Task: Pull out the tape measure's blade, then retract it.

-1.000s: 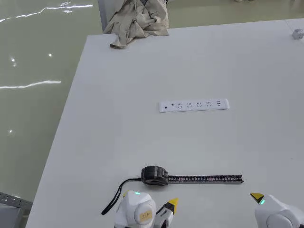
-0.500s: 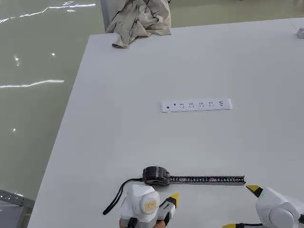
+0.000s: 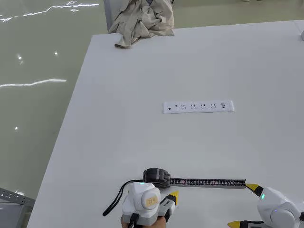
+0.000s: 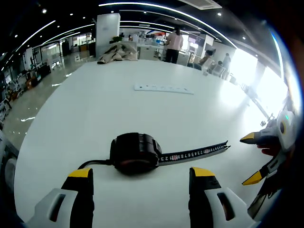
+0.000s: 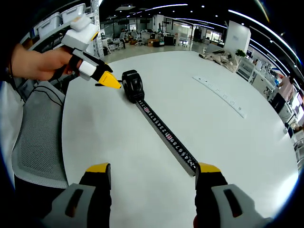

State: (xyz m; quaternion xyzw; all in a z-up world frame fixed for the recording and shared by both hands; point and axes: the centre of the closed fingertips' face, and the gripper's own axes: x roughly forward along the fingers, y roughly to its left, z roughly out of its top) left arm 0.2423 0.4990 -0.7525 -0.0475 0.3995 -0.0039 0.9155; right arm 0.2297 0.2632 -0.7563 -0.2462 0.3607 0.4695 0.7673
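Note:
The black tape measure case (image 3: 156,176) lies near the table's front edge, its wrist strap (image 3: 115,202) trailing left. Its blade (image 3: 209,182) is pulled out flat to the right, with the end hook (image 3: 244,182) beside one yellow tip of my right gripper (image 3: 243,205). My left gripper (image 4: 141,172) stands open just short of the case (image 4: 135,152), jaws to either side and not touching it. In the right gripper view the blade (image 5: 166,131) runs from the case (image 5: 133,84) to just inside the right jaw of my open right gripper (image 5: 153,167).
A white power strip (image 3: 198,106) lies mid-table beyond the tape. A crumpled beige cloth (image 3: 141,21) sits at the far left corner. The table's left edge (image 3: 61,137) drops to the floor. People stand far behind the table in the left gripper view.
My left gripper has moved forward toward the case, and my right gripper has come in toward the blade's end. The tape measure has stayed where it was.

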